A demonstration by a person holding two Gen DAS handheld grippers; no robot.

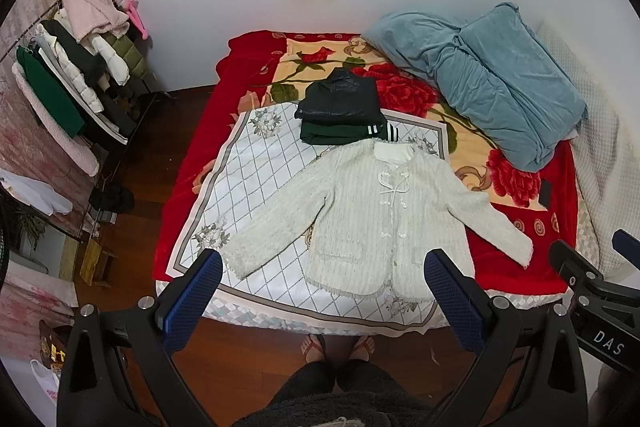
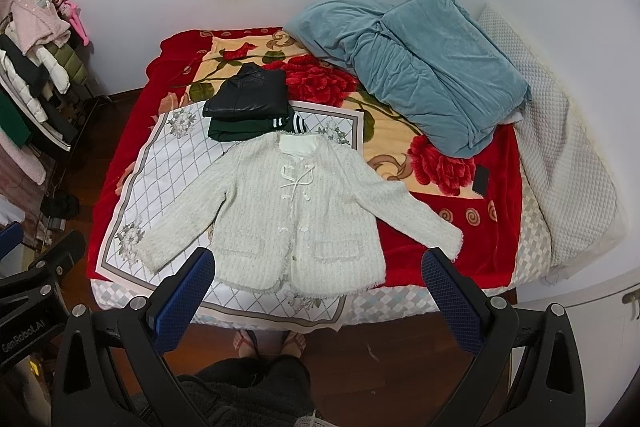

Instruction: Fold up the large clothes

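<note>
White jacket point(image 2: 296, 211) spread flat, front up, on the bed point(image 2: 440, 227)

The right gripper point(image 2: 318, 279) hangs above the near bed edge, jaws wide apart, touching nothing. Both sleeves are spread out; the jacket lies partly on a white checked cloth point(image 2: 176, 163). Beyond its collar sit folded dark clothes point(image 2: 248, 107); a blue quilt point(image 2: 420, 67) is heaped far right, a black phone point(image 2: 481, 180) near it

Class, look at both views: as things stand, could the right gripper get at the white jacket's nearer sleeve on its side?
Probably yes. The right gripper is open and empty, held above the bed's near edge. The white jacket lies flat, its sleeve spread over the red blanket with nothing on it.
</note>
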